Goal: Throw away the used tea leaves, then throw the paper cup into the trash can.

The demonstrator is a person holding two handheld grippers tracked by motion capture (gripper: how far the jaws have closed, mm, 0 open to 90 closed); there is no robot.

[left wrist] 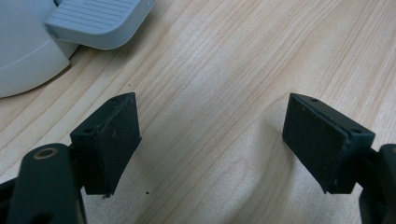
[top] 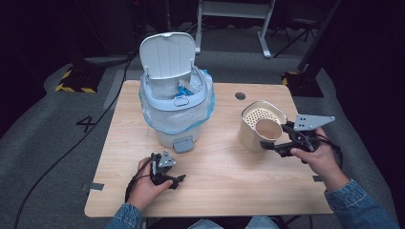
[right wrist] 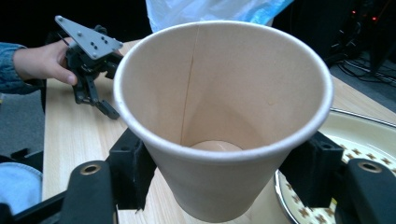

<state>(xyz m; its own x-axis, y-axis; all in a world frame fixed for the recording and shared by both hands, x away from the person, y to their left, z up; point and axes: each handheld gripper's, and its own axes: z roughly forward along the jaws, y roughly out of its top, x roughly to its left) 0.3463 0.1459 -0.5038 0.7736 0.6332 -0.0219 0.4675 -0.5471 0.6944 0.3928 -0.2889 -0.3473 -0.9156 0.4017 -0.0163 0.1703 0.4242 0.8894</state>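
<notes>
My right gripper (top: 276, 136) is shut on an empty paper cup (top: 267, 129), held off the table at the right. In the right gripper view the cup (right wrist: 219, 93) sits between the two jaws of that gripper (right wrist: 224, 175), its open mouth facing the camera. Just behind the cup lies a cream perforated container (top: 253, 119) tilted on its side; its rim (right wrist: 359, 135) shows at lower right. My left gripper (top: 169, 176) rests low on the table near the front edge, open, with bare wood between its jaws (left wrist: 210, 140).
A white pedal bin (top: 174, 102), lid up and lined with a pale blue bag, stands at the table's back middle. Its grey pedal (left wrist: 93, 21) lies just ahead of the left gripper. A dark round grommet (top: 240, 96) is in the tabletop.
</notes>
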